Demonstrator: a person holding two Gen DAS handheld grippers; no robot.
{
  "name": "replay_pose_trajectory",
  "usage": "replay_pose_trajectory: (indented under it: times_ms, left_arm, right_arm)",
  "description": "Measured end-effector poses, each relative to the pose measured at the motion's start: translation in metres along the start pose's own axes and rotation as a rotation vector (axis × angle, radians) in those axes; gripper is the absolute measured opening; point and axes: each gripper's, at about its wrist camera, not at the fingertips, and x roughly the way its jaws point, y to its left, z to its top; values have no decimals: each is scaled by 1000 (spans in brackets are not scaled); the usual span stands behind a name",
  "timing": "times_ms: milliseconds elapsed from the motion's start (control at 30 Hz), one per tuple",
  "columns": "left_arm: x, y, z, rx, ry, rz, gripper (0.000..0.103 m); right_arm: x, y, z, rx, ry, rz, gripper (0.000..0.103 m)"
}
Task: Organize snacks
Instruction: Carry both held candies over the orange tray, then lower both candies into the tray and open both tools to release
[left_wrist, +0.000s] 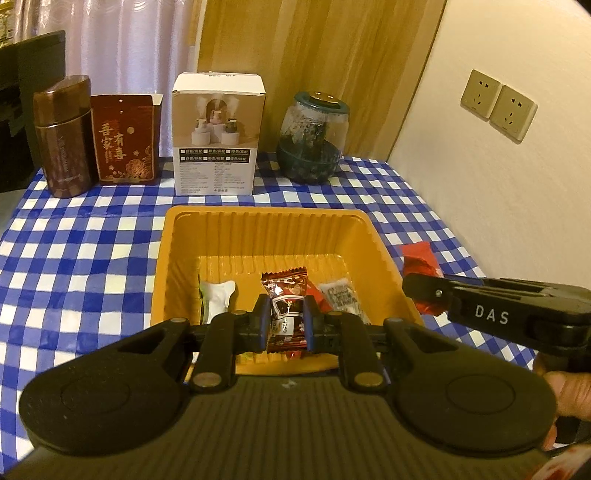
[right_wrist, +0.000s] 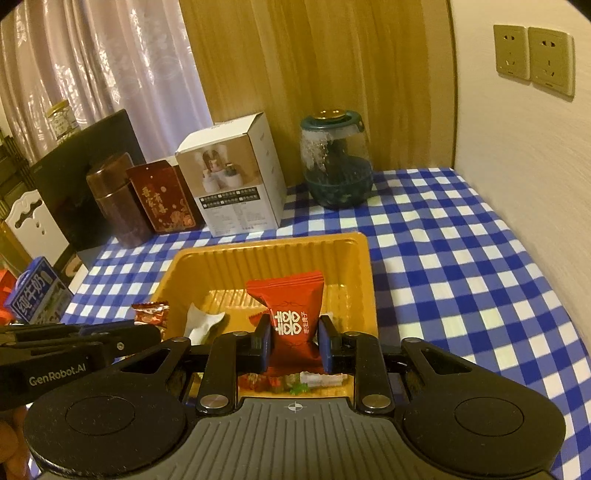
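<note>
An orange plastic tray (left_wrist: 258, 229) sits on the blue checked tablecloth and holds several wrapped snacks, among them a white one (left_wrist: 218, 295). My left gripper (left_wrist: 286, 317) is shut on a dark red patterned snack packet (left_wrist: 286, 306) above the tray's near side. My right gripper (right_wrist: 293, 343) is shut on a bright red packet with white characters (right_wrist: 291, 317), also over the tray (right_wrist: 332, 251). The right gripper shows in the left wrist view (left_wrist: 436, 295) beside the tray's right rim, the left gripper in the right wrist view (right_wrist: 122, 339) with its packet (right_wrist: 149, 314).
At the back stand a brown tin (left_wrist: 62, 136), a red box (left_wrist: 127, 140), a white carton (left_wrist: 218, 136) and a green-lidded jar (left_wrist: 314, 140). A wall with sockets (left_wrist: 498, 110) bounds the right side. A milk carton (right_wrist: 35, 295) stands off the table's left.
</note>
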Motion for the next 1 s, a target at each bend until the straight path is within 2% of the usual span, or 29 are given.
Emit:
replay_pose_trajectory:
  times_ms: [367, 1000]
  left_arm:
    - [24, 6, 9, 11, 19, 3, 16]
    - [62, 22, 17, 20, 54, 33, 16]
  right_arm:
    - [27, -5, 13, 12, 30, 11, 26]
    - [68, -8, 17, 71, 103, 36, 26]
